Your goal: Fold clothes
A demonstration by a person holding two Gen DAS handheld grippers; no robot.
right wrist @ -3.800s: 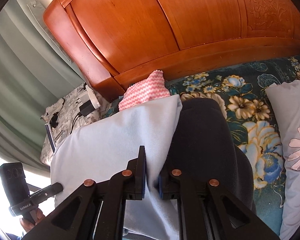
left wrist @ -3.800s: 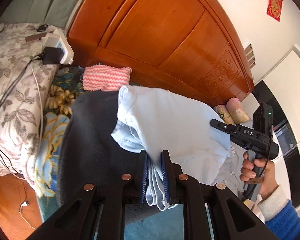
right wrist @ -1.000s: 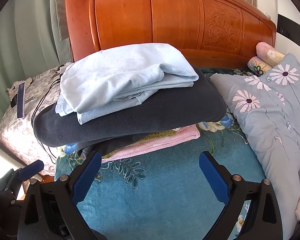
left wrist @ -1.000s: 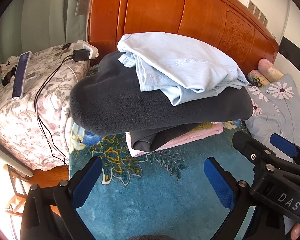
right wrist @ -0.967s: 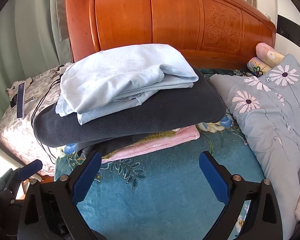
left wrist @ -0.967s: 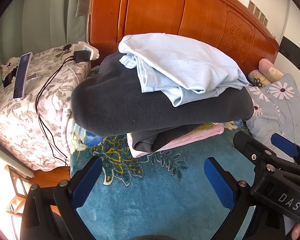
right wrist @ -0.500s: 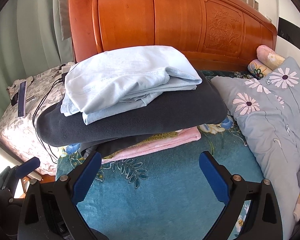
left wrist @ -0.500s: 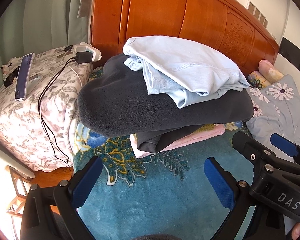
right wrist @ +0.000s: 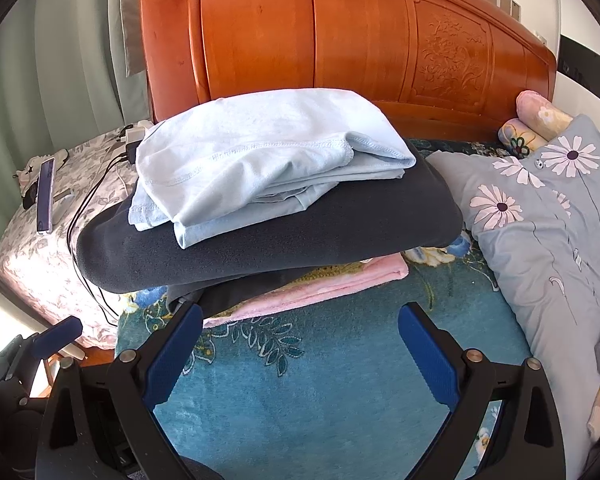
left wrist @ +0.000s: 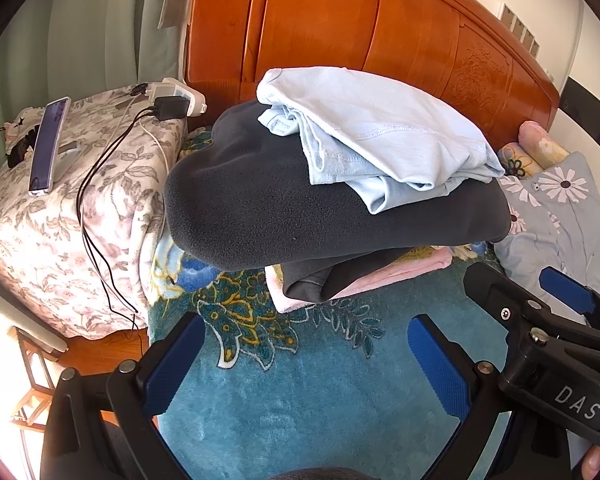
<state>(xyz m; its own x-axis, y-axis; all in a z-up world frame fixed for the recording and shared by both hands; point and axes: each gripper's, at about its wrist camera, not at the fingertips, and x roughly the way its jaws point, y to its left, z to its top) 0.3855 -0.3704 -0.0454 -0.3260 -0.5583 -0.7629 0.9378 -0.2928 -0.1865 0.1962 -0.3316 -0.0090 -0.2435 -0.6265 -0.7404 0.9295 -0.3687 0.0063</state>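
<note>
A folded light blue garment lies on top of a folded dark grey fleece, which rests on a pink cloth on the teal floral bed cover. My left gripper is open and empty, just in front of the pile. My right gripper is open and empty, also in front of the pile. The right gripper also shows at the right edge of the left wrist view.
A carved wooden headboard stands behind the pile. A flowered nightstand cover on the left holds a phone, a charger and cables. A grey daisy-print pillow lies on the right.
Since 3.8 s ago both grippers let go of the blue garment, opened and drew back from the pile. In the last second the left wrist view shifted slightly, so the pile sits further right.
</note>
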